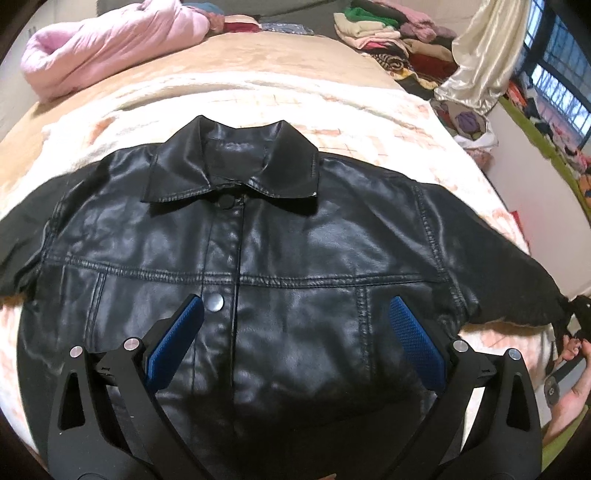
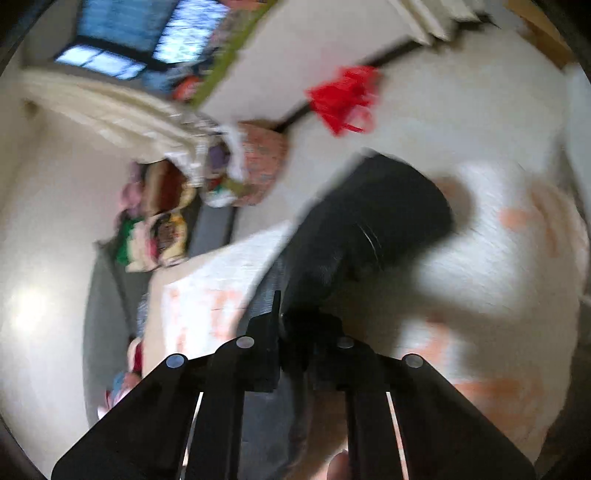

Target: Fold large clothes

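Left wrist view: black leather jacket (image 1: pixel 258 258) lies front-up and buttoned on the blanket-covered bed (image 1: pixel 369 110), collar away from the camera, both sleeves spread outward. Left gripper (image 1: pixel 295 325) hovers over the lower chest, fingers wide apart, blue pads (image 1: pixel 173 347) bare, holding nothing. At the far right edge the sleeve cuff (image 1: pixel 576 314) is pinched by the other tool. Piles of other clothes (image 1: pixel 388 33) sit beyond the bed.

Right wrist view: heavy motion blur. Right gripper (image 2: pixel 291 314) has its fingers closed on the sleeve cuff (image 2: pixel 369 221), lifted off the blanket.

Progress, as judged: jacket flattened; no fold yet completed; first sleeve fold apparently beginning. Both sleeves and body folds remain.
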`<action>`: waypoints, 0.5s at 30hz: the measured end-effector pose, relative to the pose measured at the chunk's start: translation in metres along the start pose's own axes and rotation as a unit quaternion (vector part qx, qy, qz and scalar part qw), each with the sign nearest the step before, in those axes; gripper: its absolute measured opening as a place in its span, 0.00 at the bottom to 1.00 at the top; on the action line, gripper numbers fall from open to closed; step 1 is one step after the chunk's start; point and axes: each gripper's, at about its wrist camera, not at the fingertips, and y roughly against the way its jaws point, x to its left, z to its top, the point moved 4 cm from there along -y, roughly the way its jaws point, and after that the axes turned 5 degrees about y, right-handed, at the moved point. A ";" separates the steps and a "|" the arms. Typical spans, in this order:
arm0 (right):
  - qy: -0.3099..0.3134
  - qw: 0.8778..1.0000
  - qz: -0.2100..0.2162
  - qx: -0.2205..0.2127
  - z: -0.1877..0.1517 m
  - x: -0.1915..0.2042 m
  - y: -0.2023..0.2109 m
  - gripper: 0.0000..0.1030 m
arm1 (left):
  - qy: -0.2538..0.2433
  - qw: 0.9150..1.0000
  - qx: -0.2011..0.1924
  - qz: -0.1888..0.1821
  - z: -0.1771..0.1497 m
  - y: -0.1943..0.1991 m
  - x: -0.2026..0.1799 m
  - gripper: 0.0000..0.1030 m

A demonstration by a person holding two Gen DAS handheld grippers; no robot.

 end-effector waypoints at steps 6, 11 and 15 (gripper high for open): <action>0.141 0.981 0.132 0.007 -0.004 0.093 0.032 0.10 | -0.002 1.000 -0.014 -0.005 0.013 0.021 -0.005 0.91; 0.244 0.946 0.209 0.033 -0.045 0.171 0.055 0.09 | 0.002 0.999 -0.029 -0.014 0.031 0.043 0.010 0.91; 0.315 0.910 0.264 0.053 -0.090 0.224 0.075 0.08 | 0.028 0.998 -0.041 -0.025 0.048 0.056 0.039 0.91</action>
